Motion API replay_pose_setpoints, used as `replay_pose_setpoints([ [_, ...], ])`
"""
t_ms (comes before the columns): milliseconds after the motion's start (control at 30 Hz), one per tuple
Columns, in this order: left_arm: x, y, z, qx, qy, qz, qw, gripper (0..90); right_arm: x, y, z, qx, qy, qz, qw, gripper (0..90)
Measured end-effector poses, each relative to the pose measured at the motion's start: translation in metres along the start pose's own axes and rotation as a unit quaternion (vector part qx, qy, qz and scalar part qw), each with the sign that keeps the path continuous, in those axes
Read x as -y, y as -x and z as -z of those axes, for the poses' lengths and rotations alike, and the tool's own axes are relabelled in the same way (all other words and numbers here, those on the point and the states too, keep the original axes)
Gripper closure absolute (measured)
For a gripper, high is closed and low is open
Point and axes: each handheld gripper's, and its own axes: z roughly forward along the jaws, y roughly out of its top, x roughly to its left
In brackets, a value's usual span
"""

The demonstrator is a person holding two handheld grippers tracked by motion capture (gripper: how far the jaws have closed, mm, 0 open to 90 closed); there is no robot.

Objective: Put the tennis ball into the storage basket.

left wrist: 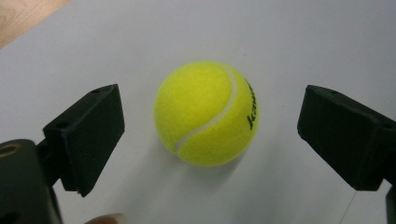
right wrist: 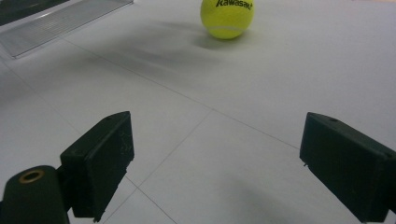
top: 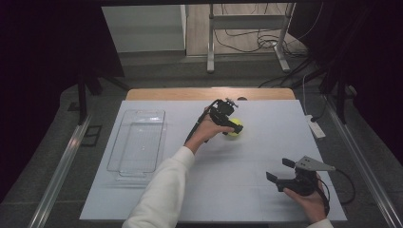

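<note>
The ball [left wrist: 206,114] is lying on the white table [top: 247,161], near its far middle. The left gripper [left wrist: 210,135] is hovering over it with jaws spread wide, one on each side, clear gaps between pads and ball; it is gripping nothing. The right gripper [top: 278,170] is resting well apart, near the table's front right, jaws also wide and holding nothing. A clear tray [top: 138,142] is sitting off to the left, and nothing is lying between ball and jaws.

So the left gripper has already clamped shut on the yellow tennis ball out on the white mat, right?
Not clamped: the left gripper stands open around the tennis ball, both jaws clear of it, as the left gripper view shows. The ball does lie on the white mat.
</note>
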Motion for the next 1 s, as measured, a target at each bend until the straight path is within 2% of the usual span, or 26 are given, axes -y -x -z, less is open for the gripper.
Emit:
replay_pose_setpoints([
  [267,-0.001,-0.001,-0.009,0.013,-0.005,0.011,0.9998,8.4,0.0,0.001,0.0,-0.002,0.0,0.0,1.0,10.3],
  [700,0.002,-0.001,-0.029,0.01,-0.019,0.021,0.9995,8.4,0.001,0.001,0.0,-0.001,0.0,0.0,1.0,10.3],
  [900,0.003,-0.001,-0.033,0.0,-0.026,0.021,0.9994,12.5,0.001,0.001,0.001,0.0,0.0,0.0,1.0,10.3],
  [1000,0.003,0.0,-0.034,-0.007,-0.029,0.021,0.9993,19.9,0.001,0.001,0.001,0.0,0.0,0.0,1.0,10.4],
])
